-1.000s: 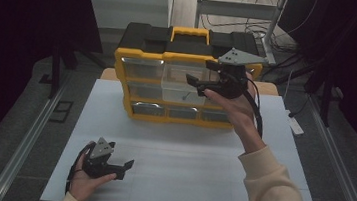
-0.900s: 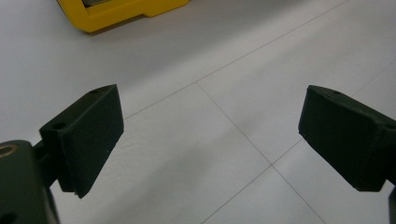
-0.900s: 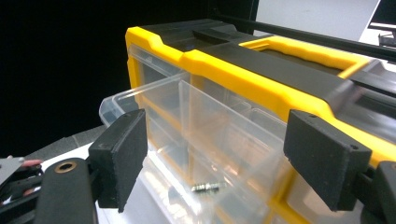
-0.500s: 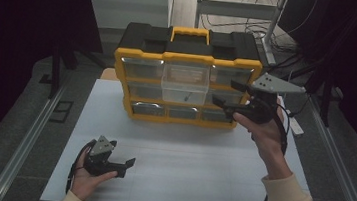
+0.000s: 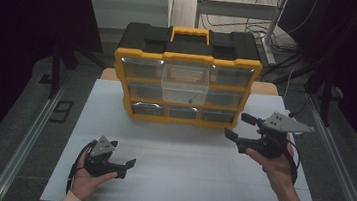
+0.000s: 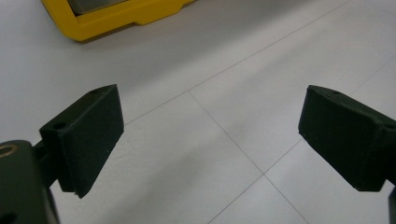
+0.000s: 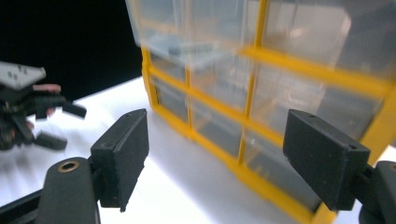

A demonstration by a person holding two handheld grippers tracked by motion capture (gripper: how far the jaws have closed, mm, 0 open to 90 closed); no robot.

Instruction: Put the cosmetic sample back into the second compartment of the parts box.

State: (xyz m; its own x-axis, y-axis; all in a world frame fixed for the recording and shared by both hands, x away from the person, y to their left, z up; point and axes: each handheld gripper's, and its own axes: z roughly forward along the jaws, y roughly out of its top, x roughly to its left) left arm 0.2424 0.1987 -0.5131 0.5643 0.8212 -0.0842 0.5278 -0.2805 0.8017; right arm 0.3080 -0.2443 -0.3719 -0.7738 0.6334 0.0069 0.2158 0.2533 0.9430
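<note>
A yellow and black drawer organizer (image 5: 186,76) stands upright at the far edge of the white table (image 5: 183,181), about midway along it, with its clear drawer fronts facing the person and a yellow handle (image 5: 190,33) on its black top. Its drawers sit in three rows of three inside the yellow frame, and the top middle drawer (image 5: 185,83) is pulled out toward the person, jutting past its neighbours; a small dark item lies inside it, too small to identify. The left gripper (image 5: 126,168) rests low near the table's near left corner, held in the person's left hand (image 5: 86,181), well apart from the organizer. In the left gripper view its two black jaws are spread wide with bare white tabletop between them, gripping nothing, and the organizer's yellow base corner (image 6: 119,16) shows at the top edge. The right gripper (image 5: 236,127) is held above the table toward its right edge in the person's right hand (image 5: 277,166), off the organizer's near right corner and not touching it, a grey three-cornered plate (image 5: 284,123) on top. In the right gripper view its jaws also stand released and empty, with the organizer's clear drawers and yellow frame (image 7: 261,107) close ahead, and the other hand and its gripper (image 7: 28,109) are visible at the left over the white surface.
</note>
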